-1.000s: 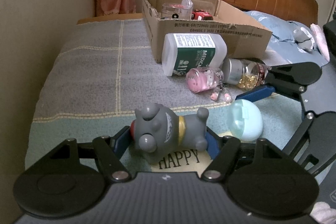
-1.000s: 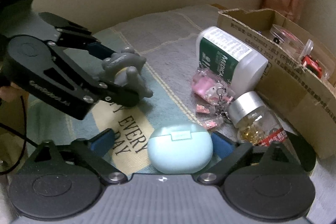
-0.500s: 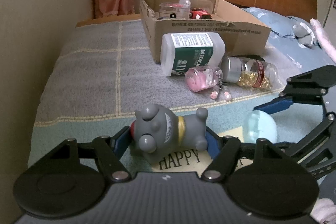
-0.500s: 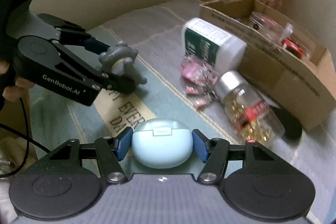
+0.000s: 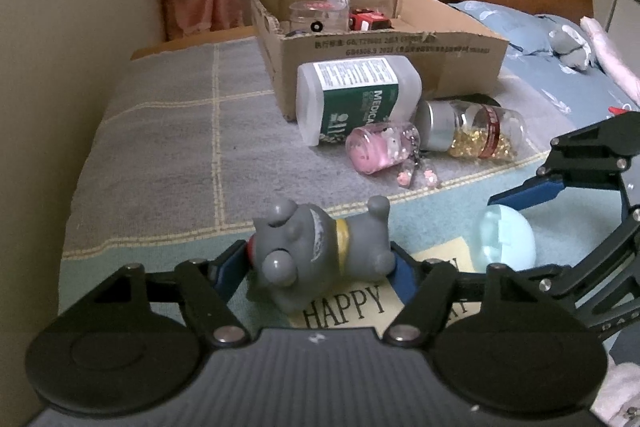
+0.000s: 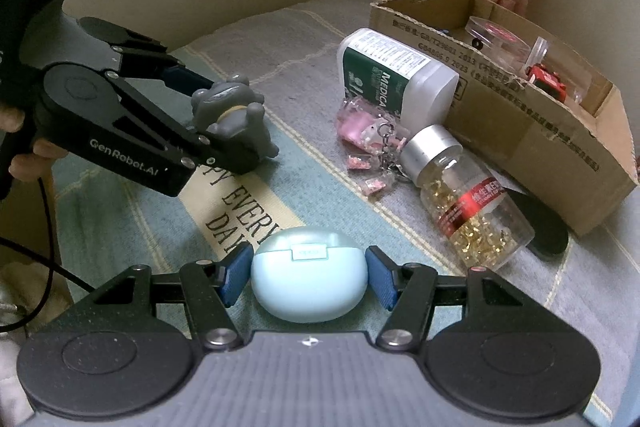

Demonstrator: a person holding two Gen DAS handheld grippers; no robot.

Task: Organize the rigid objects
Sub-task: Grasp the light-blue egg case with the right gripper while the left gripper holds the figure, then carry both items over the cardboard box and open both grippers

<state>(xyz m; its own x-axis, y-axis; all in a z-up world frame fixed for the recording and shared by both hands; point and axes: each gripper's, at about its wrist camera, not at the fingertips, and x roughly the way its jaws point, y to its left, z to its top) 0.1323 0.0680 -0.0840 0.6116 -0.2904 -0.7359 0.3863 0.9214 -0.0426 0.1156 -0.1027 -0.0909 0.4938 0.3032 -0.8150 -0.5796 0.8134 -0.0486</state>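
Note:
A grey toy dog lies on its side on the mat, and my left gripper is closing on it, both blue pads against it. From the right wrist view, the same gripper holds the toy dog at the left. A mint-green earbud case sits between the blue pads of my right gripper, which touch its two sides. In the left wrist view that case and the right gripper are at the right edge.
An open cardboard box holding a clear jar and a red toy car stands behind. Against it lie a white-and-green bottle, a pink keychain bottle and a jar of golden capsules. A wall runs along the left; pillows lie far right.
My right gripper's jaws went from wide apart to closed on the earbud case, and it shifted a little toward the right. The left gripper and the toy dog stayed put.

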